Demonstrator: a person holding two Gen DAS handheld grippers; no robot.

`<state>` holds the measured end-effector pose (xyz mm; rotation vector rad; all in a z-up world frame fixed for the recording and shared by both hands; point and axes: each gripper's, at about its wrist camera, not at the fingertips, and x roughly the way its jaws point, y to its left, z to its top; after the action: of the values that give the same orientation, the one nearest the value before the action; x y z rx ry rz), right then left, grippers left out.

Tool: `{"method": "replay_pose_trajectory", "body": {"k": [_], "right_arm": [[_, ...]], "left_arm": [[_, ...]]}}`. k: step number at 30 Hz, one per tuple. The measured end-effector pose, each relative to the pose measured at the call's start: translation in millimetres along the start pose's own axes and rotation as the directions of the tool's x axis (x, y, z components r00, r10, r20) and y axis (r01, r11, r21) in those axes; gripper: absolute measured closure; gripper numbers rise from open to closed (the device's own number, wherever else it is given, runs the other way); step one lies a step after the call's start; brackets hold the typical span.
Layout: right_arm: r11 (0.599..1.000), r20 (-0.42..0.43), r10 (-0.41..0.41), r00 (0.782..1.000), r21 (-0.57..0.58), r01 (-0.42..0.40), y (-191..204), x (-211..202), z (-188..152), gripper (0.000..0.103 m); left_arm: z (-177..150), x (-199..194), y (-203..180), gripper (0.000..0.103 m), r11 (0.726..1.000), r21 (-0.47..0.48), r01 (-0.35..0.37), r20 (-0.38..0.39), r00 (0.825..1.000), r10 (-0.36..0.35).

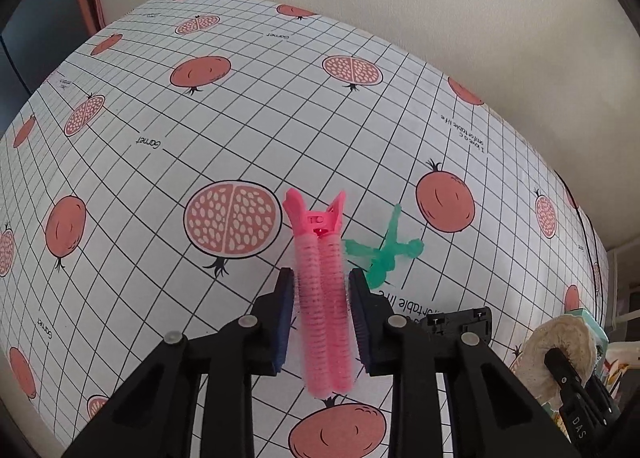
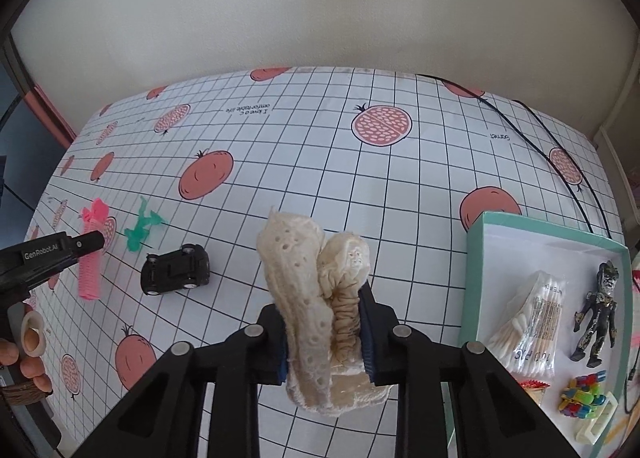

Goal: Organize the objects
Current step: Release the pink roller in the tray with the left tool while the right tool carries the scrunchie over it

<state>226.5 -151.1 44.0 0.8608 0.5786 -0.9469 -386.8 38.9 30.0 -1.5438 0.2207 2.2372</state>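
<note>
My left gripper (image 1: 322, 278) is shut on a pink hair-roller clip (image 1: 322, 298) and holds it just above the table; the clip also shows in the right wrist view (image 2: 90, 262). My right gripper (image 2: 324, 302) is shut on a cream lace scrunchie (image 2: 316, 298), held above the table; the scrunchie also shows at the lower right of the left wrist view (image 1: 556, 354). A green plastic figure (image 1: 384, 250) lies just right of the pink clip, also seen from the right wrist (image 2: 140, 226). A black toy car (image 2: 176, 270) lies overturned beside it.
A teal-rimmed open box (image 2: 480, 278) at the right holds a pack of cotton swabs (image 2: 528, 322), a dark action figure (image 2: 600, 310) and colourful small items (image 2: 580, 402). A black cable (image 2: 560, 154) runs across the far right of the pomegranate-print tablecloth (image 2: 320, 162).
</note>
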Motion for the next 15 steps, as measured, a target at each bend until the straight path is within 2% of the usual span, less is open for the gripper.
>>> {"method": "replay_pose_trajectory", "body": {"k": [1, 8, 15], "right_arm": [[1.0, 0.013, 0.003, 1.0, 0.001, -0.003, 0.8, -4.2, 1.7, 0.075], [1.0, 0.083, 0.02, 0.996, -0.007, -0.019, 8.0, -32.5, 9.5, 0.075], [1.0, 0.1, 0.023, 0.995, -0.02, -0.021, 12.3, -39.7, 9.9, 0.075]], "left_arm": [[12.3, -0.3, -1.5, 0.075, 1.0, -0.002, 0.002, 0.008, 1.0, -0.002], [18.0, -33.4, 0.6, 0.075, 1.0, -0.003, 0.026, 0.079, 0.997, -0.026], [23.5, -58.9, -0.8, 0.075, 0.999, 0.007, 0.044, 0.142, 0.989, -0.045]]}}
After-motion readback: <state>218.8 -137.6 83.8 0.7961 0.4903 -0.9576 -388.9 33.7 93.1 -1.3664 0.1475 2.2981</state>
